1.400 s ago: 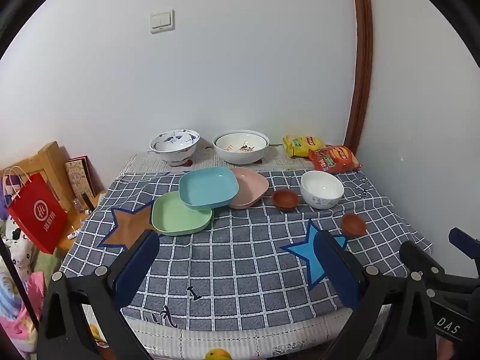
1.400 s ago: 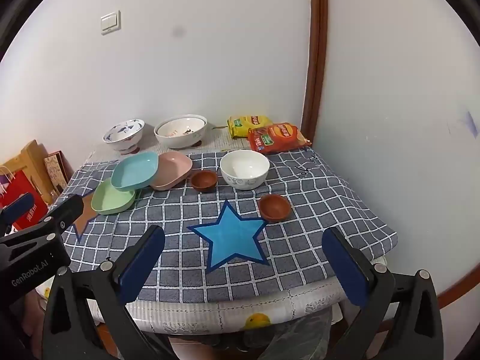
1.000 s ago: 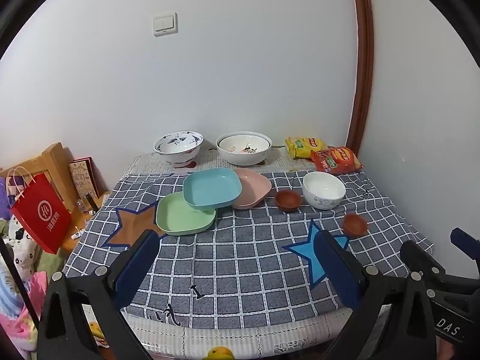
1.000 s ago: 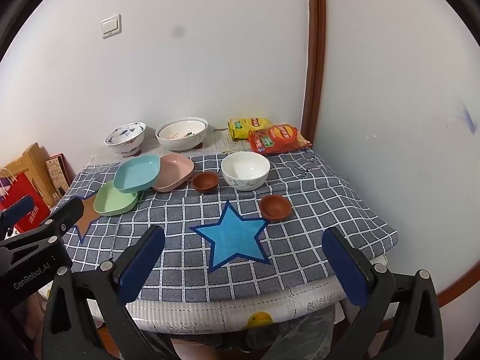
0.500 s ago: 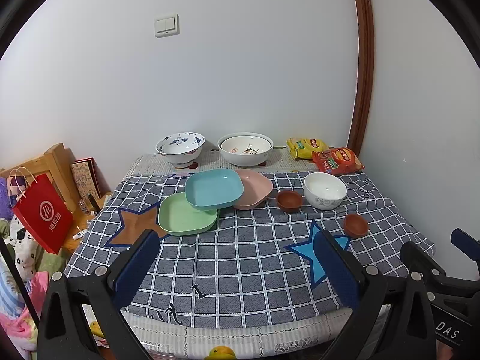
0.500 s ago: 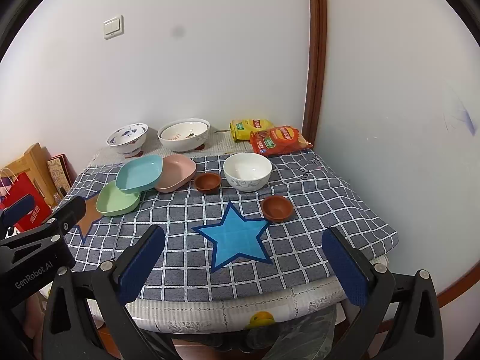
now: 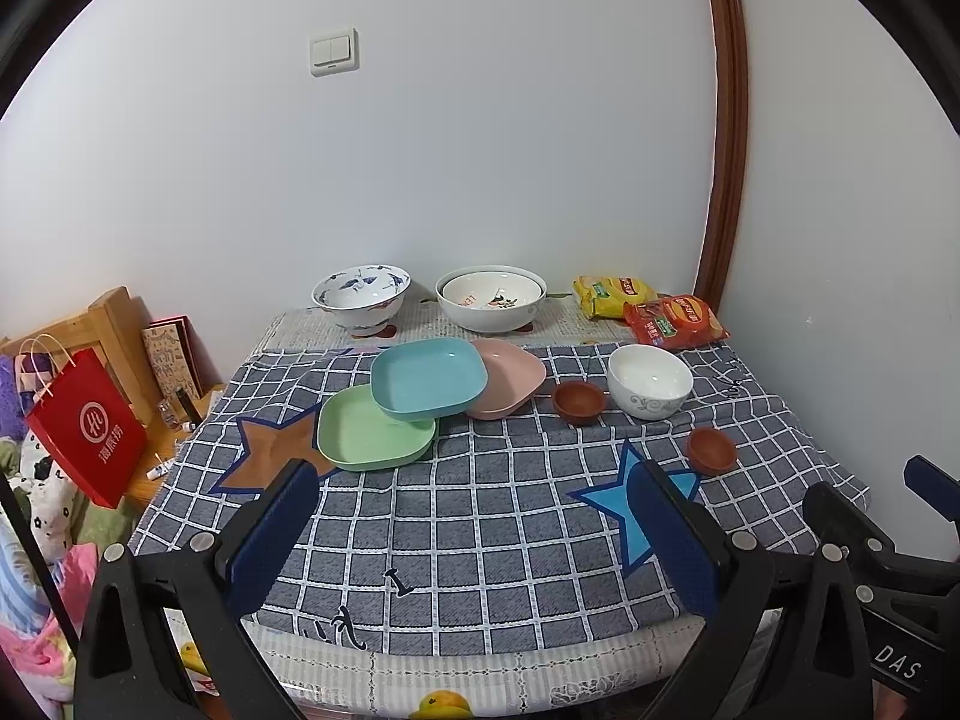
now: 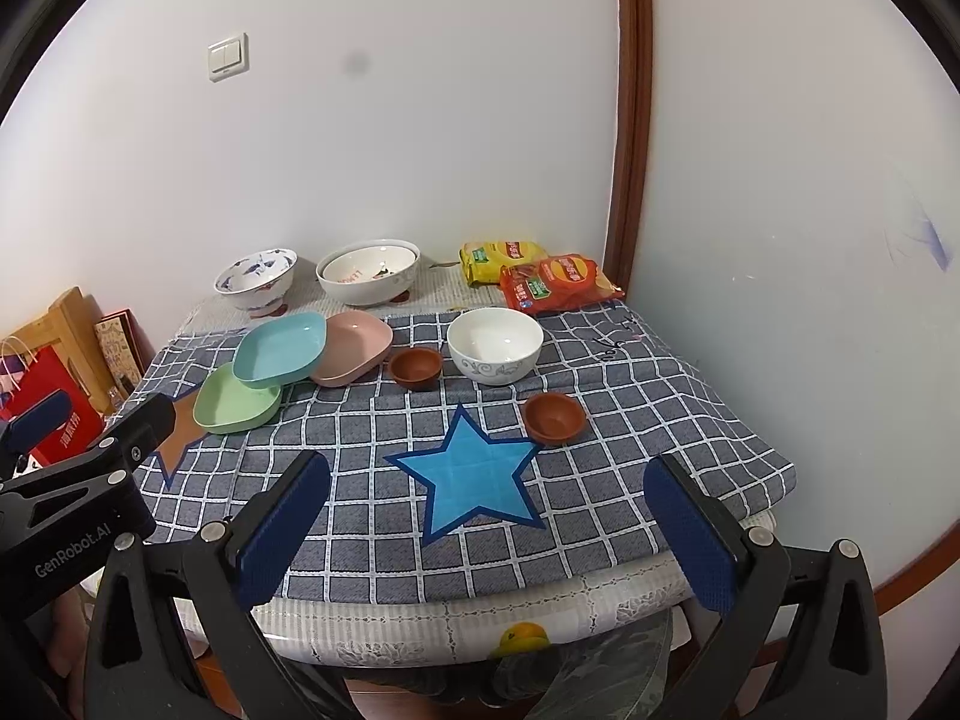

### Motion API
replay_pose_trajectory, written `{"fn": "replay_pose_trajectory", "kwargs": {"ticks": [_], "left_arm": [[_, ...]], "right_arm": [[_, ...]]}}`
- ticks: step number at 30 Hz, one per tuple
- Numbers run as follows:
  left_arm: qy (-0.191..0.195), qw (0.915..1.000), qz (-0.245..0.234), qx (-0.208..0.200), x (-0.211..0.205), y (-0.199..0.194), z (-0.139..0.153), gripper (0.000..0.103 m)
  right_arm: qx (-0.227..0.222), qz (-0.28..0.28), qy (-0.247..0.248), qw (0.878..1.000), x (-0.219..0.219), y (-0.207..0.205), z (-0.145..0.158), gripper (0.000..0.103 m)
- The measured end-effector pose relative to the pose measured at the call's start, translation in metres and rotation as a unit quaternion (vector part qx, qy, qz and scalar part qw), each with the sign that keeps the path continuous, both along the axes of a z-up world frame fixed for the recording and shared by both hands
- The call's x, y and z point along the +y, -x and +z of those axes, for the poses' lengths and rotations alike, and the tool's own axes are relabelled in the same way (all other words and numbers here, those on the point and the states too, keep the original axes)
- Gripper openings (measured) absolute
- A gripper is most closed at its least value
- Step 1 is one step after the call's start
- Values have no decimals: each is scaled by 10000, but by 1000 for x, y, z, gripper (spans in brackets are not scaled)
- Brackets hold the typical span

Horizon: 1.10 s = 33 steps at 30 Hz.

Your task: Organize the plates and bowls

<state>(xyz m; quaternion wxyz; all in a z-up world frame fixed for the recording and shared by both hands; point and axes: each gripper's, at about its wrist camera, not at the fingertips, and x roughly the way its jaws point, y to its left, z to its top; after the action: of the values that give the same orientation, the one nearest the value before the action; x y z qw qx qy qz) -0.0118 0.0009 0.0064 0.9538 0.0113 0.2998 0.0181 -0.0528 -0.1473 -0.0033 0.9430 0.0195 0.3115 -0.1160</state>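
**Checked cloth, dishes waiting**

Grey checked cloth covers the bench (image 7: 480,540). Blue plate (image 7: 427,378) overlaps the green plate (image 7: 375,435) and pink plate (image 7: 510,375); a white bowl (image 8: 495,353) sits right. Only the left view shows the whole red bag (image 7: 84,429). Left hand-held gripper (image 7: 474,534) and right hand-held gripper (image 8: 486,531) hover spread apart, empty.

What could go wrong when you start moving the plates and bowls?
1. The blue plate rests tilted across the green plate and pink plate; pulling a lower one could make it slide.
2. A small brown bowl sits close beside the white bowl, so a wide-open gripper might bump one.
3. The cloth hangs over the table edge; snagging it could drag everything.
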Motion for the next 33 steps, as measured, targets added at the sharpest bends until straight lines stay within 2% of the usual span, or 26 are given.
{"fn": "replay_pose_trajectory", "kwargs": {"ticks": [33], "left_arm": [[-41,10000,11,-35,4,-1,3,103]], "right_arm": [[-70,-3,29,10000,-2,3,2,103]]}}
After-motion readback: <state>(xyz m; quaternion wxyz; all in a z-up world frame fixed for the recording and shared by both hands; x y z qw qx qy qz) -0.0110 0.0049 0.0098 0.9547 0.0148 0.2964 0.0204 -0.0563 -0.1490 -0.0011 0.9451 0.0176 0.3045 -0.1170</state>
